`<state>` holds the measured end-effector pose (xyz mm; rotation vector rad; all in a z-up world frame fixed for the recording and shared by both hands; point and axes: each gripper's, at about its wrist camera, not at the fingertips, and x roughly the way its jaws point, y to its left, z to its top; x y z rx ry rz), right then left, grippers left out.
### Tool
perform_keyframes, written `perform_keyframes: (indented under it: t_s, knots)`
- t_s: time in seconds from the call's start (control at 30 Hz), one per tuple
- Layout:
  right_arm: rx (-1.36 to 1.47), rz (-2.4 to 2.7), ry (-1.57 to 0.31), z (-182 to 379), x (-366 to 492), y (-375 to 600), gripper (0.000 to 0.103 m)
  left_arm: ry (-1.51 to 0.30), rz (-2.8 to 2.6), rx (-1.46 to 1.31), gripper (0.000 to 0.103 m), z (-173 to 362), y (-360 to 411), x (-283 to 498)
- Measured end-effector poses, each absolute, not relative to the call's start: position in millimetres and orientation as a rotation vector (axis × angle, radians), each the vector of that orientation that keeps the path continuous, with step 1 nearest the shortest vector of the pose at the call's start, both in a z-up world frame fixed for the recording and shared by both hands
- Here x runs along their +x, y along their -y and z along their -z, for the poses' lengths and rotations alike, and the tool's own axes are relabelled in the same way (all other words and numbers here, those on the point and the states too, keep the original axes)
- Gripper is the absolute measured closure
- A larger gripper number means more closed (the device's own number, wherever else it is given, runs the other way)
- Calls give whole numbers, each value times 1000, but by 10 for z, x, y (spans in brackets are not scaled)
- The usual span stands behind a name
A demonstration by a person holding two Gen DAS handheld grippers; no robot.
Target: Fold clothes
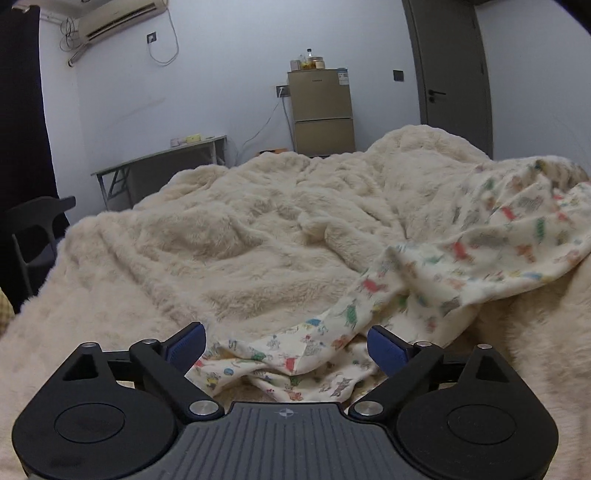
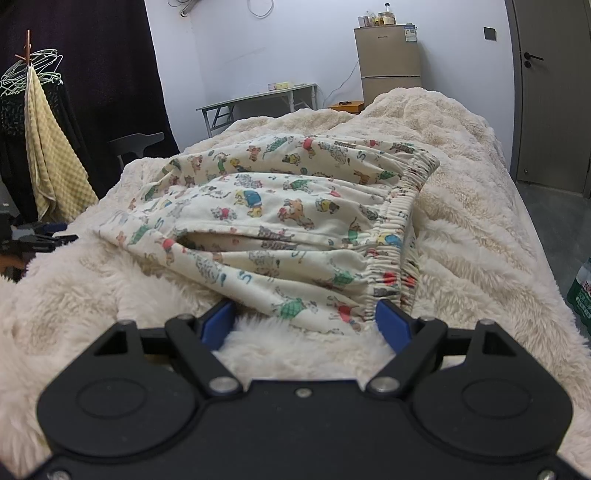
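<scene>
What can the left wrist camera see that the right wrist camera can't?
Only the left wrist view shows the white air conditioner high on the wall, and the open left claw with crumpled cloth between its blue pads, not pinched.

Only the right wrist view shows the yellow checked towel on hangers, the pants' stretchy waistband, and the open right claw near the pants' edge.

Both show the cream cartoon-print pants on the fluffy cream blanket, the tan fridge, the grey folding table and the grey door.
</scene>
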<state>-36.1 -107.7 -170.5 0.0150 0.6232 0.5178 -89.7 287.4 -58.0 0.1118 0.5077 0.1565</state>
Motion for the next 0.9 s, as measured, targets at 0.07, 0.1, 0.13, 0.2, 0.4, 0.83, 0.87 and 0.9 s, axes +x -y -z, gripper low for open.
perform_keyframes:
  t_s: [0.07,0.1,0.13,0.2,0.4,0.83,0.87,0.9]
  knots:
    - [15,-518,-623,1706,-362,1078,21,-543,-169,139,11,802,-2869,-774]
    - [16,-518,-624,1707,-358,1076,21,-565,-196,167,11,899,-2870,-731]
    - [17,-518,-624,1707,-357,1077,21,-595,-235,205,11,1023,-2871,-676]
    - [18,-518,-624,1706,-356,1078,21,-620,-292,278,11,1132,-2866,-622]
    - [21,-519,-626,1710,-351,1079,20,-650,-242,501,11,1184,-3003,-443]
    - [24,-522,-626,1721,-342,1081,20,-684,-129,247,26,831,-3802,-187]
    - [23,-522,-625,1722,-341,1080,20,-694,-124,261,32,835,-3791,-188]
    - [23,-522,-625,1722,-344,1079,20,-696,-122,260,34,838,-3794,-197]
